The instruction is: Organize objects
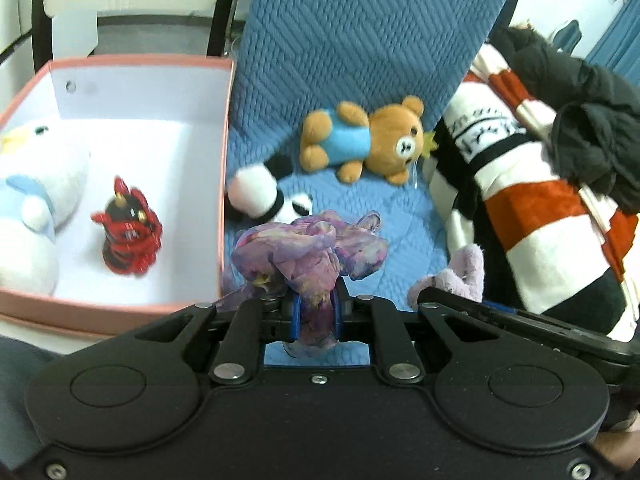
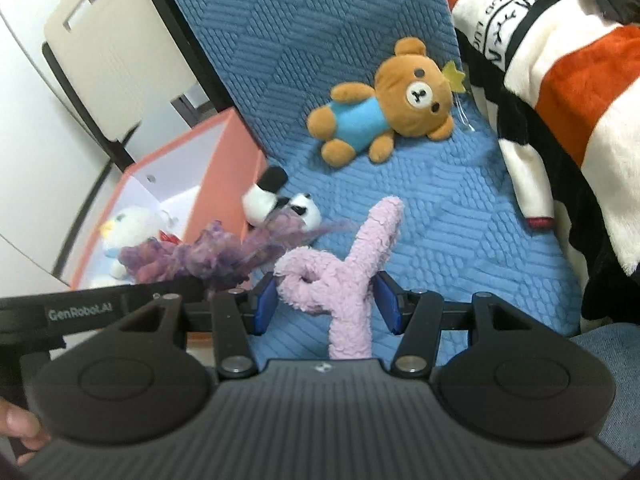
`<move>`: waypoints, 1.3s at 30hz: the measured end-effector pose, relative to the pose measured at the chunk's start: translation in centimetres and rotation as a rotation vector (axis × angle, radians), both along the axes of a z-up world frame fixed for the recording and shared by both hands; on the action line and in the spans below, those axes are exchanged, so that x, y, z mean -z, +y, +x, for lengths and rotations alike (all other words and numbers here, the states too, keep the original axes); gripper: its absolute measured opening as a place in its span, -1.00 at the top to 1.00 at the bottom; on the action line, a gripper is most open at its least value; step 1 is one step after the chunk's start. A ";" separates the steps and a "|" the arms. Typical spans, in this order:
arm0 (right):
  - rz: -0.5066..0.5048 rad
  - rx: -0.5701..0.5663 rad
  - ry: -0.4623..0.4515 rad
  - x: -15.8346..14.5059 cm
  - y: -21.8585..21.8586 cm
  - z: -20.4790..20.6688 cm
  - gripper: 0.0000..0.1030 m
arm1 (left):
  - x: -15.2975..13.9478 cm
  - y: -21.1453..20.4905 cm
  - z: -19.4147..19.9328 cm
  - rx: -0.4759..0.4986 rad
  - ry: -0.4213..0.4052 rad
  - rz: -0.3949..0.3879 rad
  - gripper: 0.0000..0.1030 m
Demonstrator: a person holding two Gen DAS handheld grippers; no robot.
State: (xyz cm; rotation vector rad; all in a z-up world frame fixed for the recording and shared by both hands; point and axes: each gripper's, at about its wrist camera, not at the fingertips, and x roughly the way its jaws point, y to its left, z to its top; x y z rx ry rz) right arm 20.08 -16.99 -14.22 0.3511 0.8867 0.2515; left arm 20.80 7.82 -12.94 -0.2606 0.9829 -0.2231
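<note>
A crumpled purple gauzy scarf (image 1: pixel 310 252) is pinched in the left gripper (image 1: pixel 316 312), low centre of frame, beside the pink cardboard box (image 1: pixel 224 160). The right gripper (image 2: pixel 326 300) stands open around a fuzzy lilac plush loop (image 2: pixel 344 268). Trailing gauze could be snagged on the box wall; the loop could be missed.

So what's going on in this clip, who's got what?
A person is tidying soft items off a blue quilt into a pink box. The left tongs are shut on a purple scrunchie beside the box. The right tongs straddle a fuzzy pink tie, not visibly clamped. A bear and panda wait on the quilt.
</note>
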 end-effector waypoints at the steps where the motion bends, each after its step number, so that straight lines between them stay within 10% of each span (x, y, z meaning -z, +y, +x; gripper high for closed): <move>1: 0.010 0.001 -0.002 -0.4 0.1 0.0 -0.07 | -0.6 0.3 0.1 0.002 -0.009 -0.003 0.74; 26: 0.031 -0.134 -0.171 -12.7 11.2 4.2 -0.08 | -12.5 9.6 2.9 -0.040 -0.174 -0.028 0.75; 39: 0.025 -0.169 -0.152 -12.6 16.1 7.2 -0.08 | -11.8 15.3 3.9 -0.078 -0.150 0.001 0.75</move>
